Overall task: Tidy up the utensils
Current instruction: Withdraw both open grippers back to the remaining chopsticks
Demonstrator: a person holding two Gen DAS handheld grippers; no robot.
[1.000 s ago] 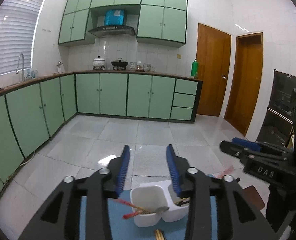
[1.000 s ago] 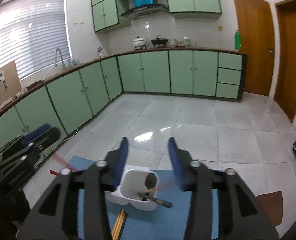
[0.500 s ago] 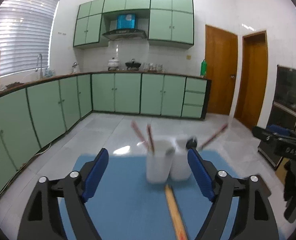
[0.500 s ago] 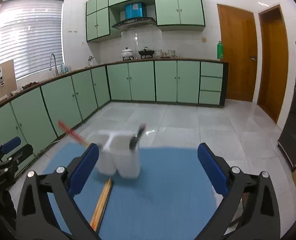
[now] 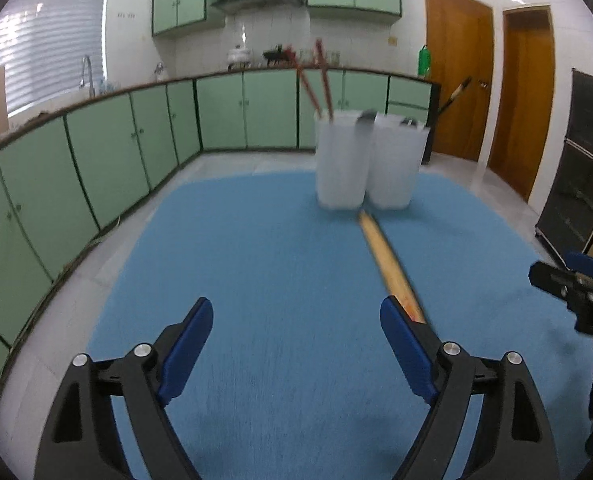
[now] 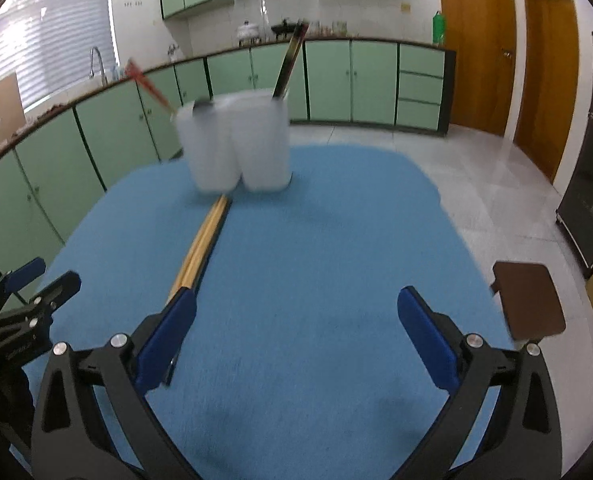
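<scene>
A table covered by a blue mat (image 5: 256,280) stands in a kitchen with pale green cabinets (image 5: 96,152). At the far end of the mat stands a white two-compartment utensil holder (image 5: 370,160), upright and a little blurred. In the left wrist view, two red chopsticks (image 5: 316,76) lean out of its left compartment, and a dark-handled utensil (image 5: 454,94) angles out of the right compartment toward the wooden doors (image 5: 456,72).

A pair of light wooden chopsticks (image 6: 202,248) lies flat on the mat, side by side, one end just in front of the holder, the other running back toward the camera.

The left tool (image 5: 296,344) hovers over the mat, its blue-padded jaws spreading wide with nothing but mat between them; the near end of the wooden chopsticks passes behind its right finger. The right tool (image 6: 296,340) is also spread wide and holds nothing; the chopsticks' near end lies by its left finger. Whether either finger touches them cannot be told.

A brown stool (image 6: 528,300) stands on the tiled floor beside the table.
</scene>
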